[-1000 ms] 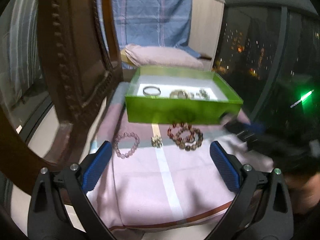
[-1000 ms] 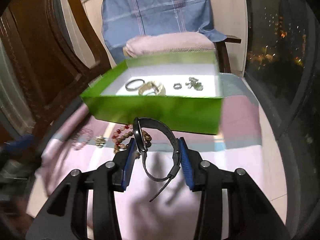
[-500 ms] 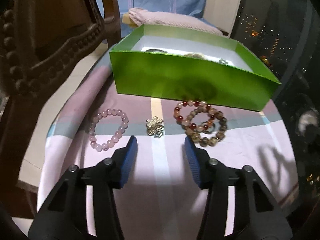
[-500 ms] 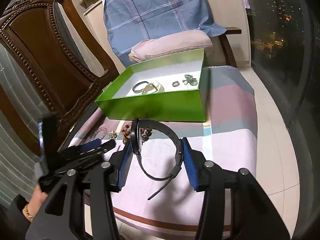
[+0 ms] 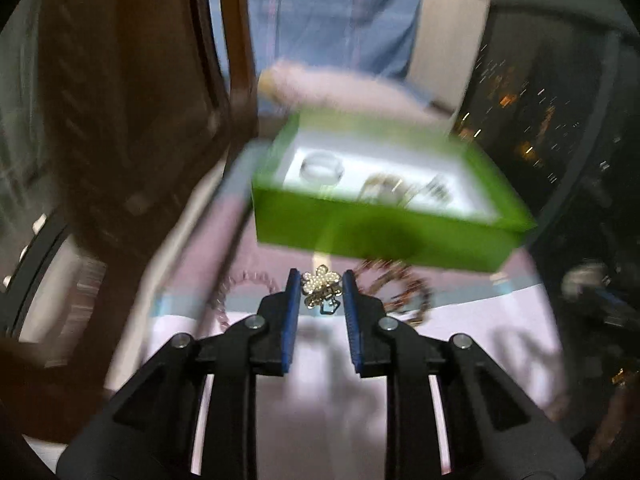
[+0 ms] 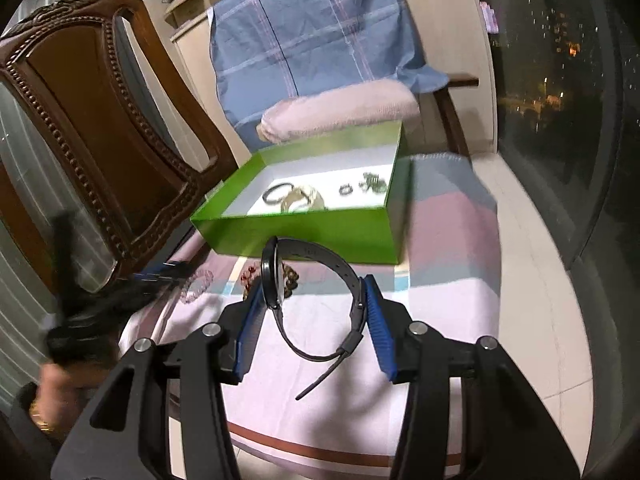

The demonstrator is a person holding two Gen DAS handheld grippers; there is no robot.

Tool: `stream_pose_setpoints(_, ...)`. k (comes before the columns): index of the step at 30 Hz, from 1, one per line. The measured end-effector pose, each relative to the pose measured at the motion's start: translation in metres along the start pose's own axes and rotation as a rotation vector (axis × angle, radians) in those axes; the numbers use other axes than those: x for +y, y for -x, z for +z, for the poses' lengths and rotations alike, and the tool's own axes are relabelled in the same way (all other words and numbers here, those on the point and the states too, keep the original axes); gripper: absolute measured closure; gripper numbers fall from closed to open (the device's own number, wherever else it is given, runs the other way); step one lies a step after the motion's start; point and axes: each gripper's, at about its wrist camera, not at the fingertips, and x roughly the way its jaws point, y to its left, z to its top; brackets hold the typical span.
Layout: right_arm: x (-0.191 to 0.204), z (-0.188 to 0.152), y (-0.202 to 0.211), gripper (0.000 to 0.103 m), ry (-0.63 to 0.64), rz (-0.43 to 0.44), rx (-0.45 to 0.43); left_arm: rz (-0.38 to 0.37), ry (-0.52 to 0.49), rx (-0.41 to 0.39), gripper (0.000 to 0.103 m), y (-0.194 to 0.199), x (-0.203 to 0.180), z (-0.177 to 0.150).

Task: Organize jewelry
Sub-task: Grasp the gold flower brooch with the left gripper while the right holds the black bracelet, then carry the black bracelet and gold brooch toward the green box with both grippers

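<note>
gripper (image 5: 319,280): black arms | blue pads | silver screws (both alike)

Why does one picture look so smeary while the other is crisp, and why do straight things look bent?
Left wrist view: motion blur smears the green box and chair, yet the tool and the pearl brooch between its closing jaws stay sharp. Right wrist view: mostly crisp, the watch clear; only the other tool at left blurs. Both: fisheye lenses bend edges; dark corners.

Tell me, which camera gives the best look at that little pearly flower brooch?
The left wrist view. The flower brooch sits sharp and close between the closing left tongs, its beads countable. In the right wrist view it cannot be made out: the left tongs show as a dark blur over that spot.
</note>
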Motion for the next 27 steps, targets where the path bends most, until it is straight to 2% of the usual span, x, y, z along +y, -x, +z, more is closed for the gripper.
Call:
stream_pose_setpoints(4, 0.012, 0.0, 0.026, 0.055, 0.047, -0.021, -0.081, -0.042, -0.012, -0.133, 0.082, 0.064, 0.009, 0.002)
stream_pose_setpoints(7, 0.014, -0.007, 0.04, 0.055, 0.054, -0.032, -0.111, -0.044, 0.004, -0.164, 0.082, 0.086, 0.015, -0.009)
stream_pose_setpoints(12, 0.018, -0.022, 0.046, 0.055, 0.068, -0.055, -0.123, -0.046, -0.025, -0.112, 0.082, 0.077, 0.011, -0.019)
stream_pose_setpoints(17, 0.029, -0.027, 0.043, 0.055, 0.112, -0.061, -0.14, -0.041, -0.058, -0.106, 0.082, 0.071, 0.0, -0.019)
stream_pose_setpoints(27, 0.031, -0.029, 0.038, 0.055, 0.121, -0.054, -0.126, -0.054, -0.096, -0.1, 0.082, 0.057, -0.015, -0.018)
